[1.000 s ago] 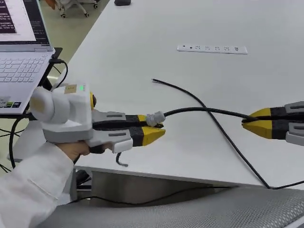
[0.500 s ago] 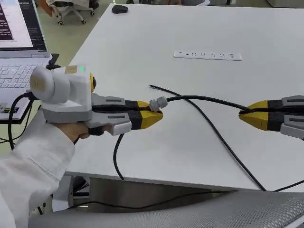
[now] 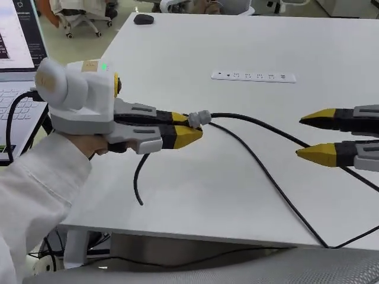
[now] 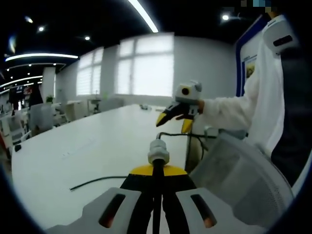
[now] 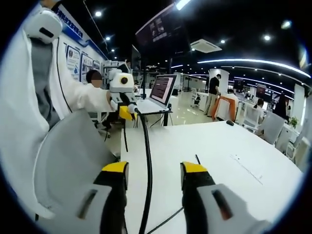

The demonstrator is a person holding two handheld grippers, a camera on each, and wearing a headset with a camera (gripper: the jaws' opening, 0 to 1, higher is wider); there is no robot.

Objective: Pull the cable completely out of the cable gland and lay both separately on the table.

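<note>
My left gripper (image 3: 195, 125) hovers over the white table (image 3: 195, 195), shut on the black cable (image 3: 260, 123) just behind the grey cable gland (image 3: 199, 118). The gland (image 4: 158, 151) sticks out past the left gripper's (image 4: 157, 170) yellow tips. A short cable tail (image 3: 138, 180) hangs below that gripper. The cable arcs right and passes between the jaws of my right gripper (image 3: 299, 137), which stand open and apart from it. In the right gripper view the cable (image 5: 147, 161) runs up between the right gripper's (image 5: 155, 166) open jaws toward the left gripper (image 5: 123, 105).
A second stretch of cable (image 3: 278, 189) lies across the table and drops over the front edge. A white power strip (image 3: 253, 76) and a dark mouse (image 3: 143, 19) lie farther back. A laptop (image 3: 15, 41) stands at left. A grey chair back (image 3: 237, 269) is in front.
My right gripper has opened and let go of the cable. The left gripper, still shut, has risen a little with the gland, and more cable tail hangs below it.
</note>
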